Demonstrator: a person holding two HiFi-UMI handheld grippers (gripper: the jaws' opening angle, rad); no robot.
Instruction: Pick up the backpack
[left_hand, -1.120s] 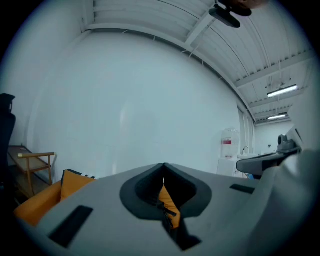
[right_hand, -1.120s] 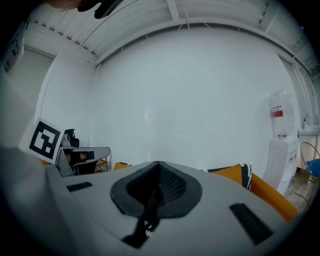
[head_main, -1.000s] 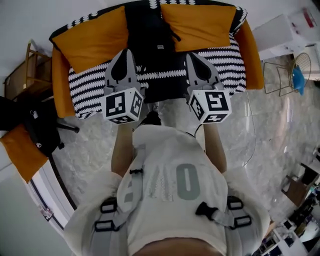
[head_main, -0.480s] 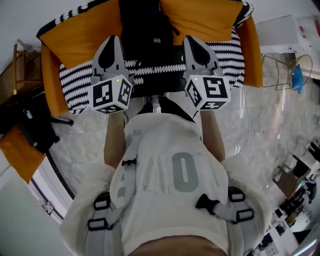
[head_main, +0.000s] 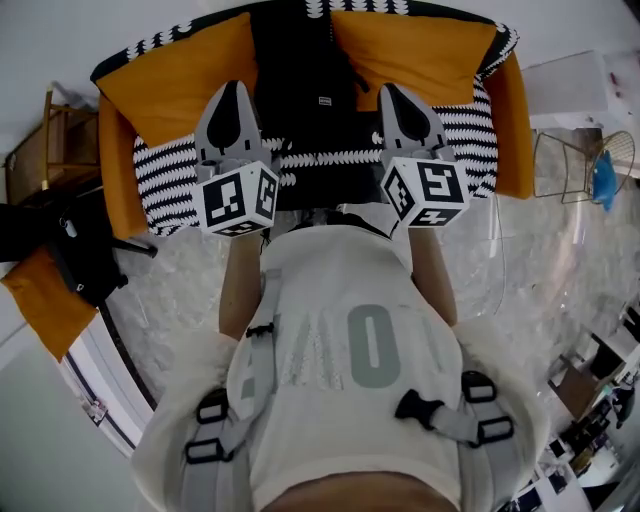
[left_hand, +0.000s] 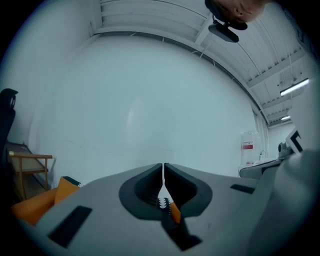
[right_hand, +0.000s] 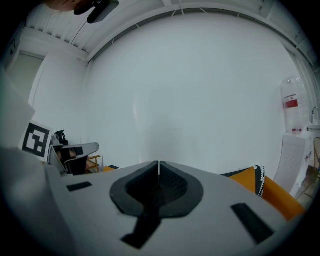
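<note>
**A:** Where is the backpack (head_main: 305, 95) right now?

**B:** It stands upright in the middle of the sofa (head_main: 165, 170), on the black-and-white zigzag cover. Its back is against the backrest, between the two orange cushions (head_main: 170, 85). From my head view it is black, with a small pale label on its front.

**A:** And your hands?

**B:** I hold my left gripper (head_main: 232, 92) over the seat just left of the backpack, and my right gripper (head_main: 392, 92) over the seat on its other side. The bag sits between them. I can't tell whether either one touches it.

**A:** What are the fingers doing?

**B:** In the left gripper view the fingers (left_hand: 150, 182) are pressed together with only a hairline seam between them and nothing gripped. Through the notch behind them I see a sliver of zigzag cover and orange. In the right gripper view the fingers (right_hand: 172, 185) are likewise closed tight and empty.

**A:** What lies ahead of them?

**B:** Both gripper views look at the white wall (right_hand: 175, 100), with orange cushion edges low at the sides.
</note>
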